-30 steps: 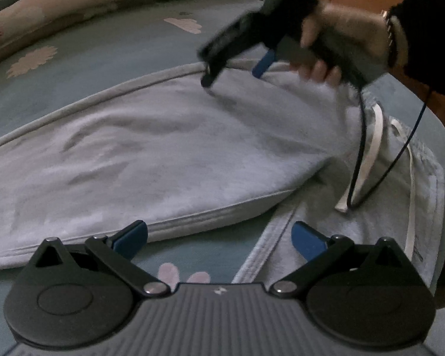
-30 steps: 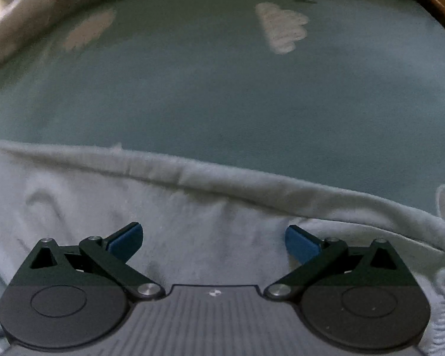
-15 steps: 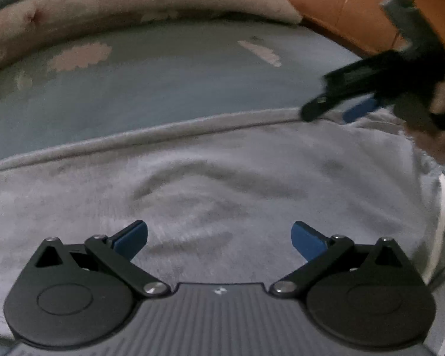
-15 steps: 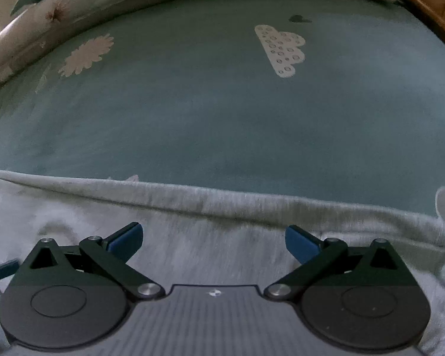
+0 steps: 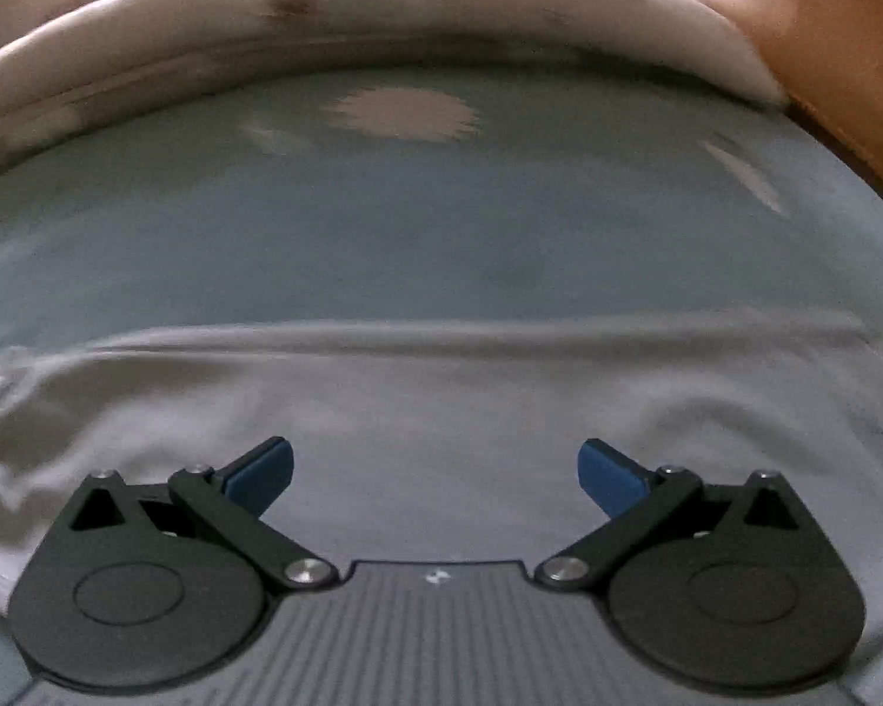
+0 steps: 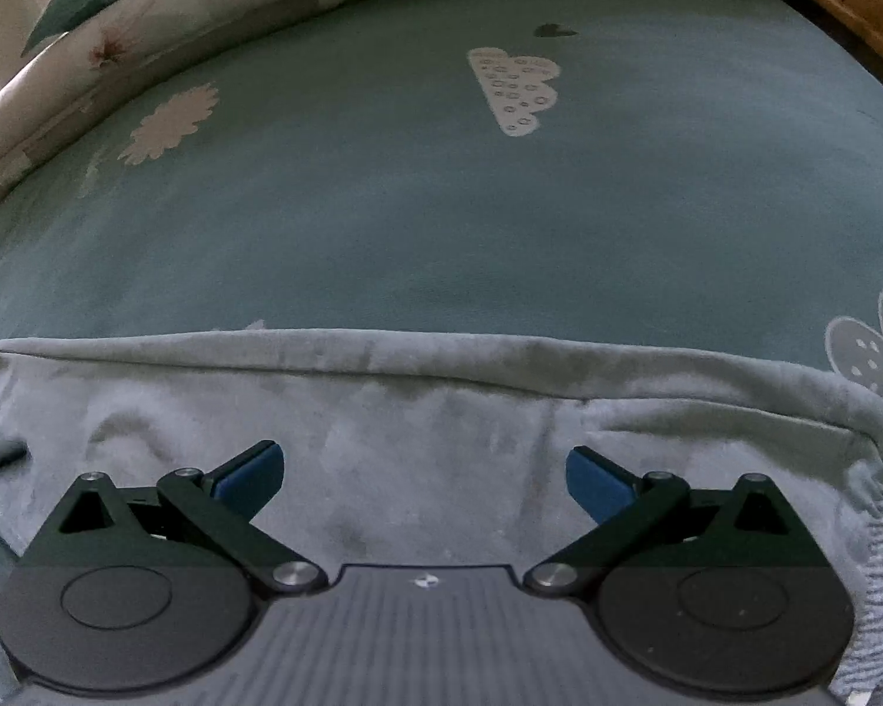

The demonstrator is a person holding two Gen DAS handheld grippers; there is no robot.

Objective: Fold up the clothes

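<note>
Bedding is filling both views: a blue-green sheet (image 6: 441,206) printed with pale daisies and a cloud (image 6: 515,88), a floral pillow (image 5: 324,29) lying along its far edge, orange-brown wood (image 5: 842,47) showing at right. Grey clothing (image 5: 441,412) is lying flat on the sheet, spreading under the left gripper (image 5: 435,470) and right gripper (image 6: 424,473), both gaping wide and holding nothing.

Teal bedsheet (image 6: 441,223) with cloud and daisy prints, floral pillow (image 6: 165,6) behind, orange wooden panelling (image 5: 842,59) alongside.
</note>
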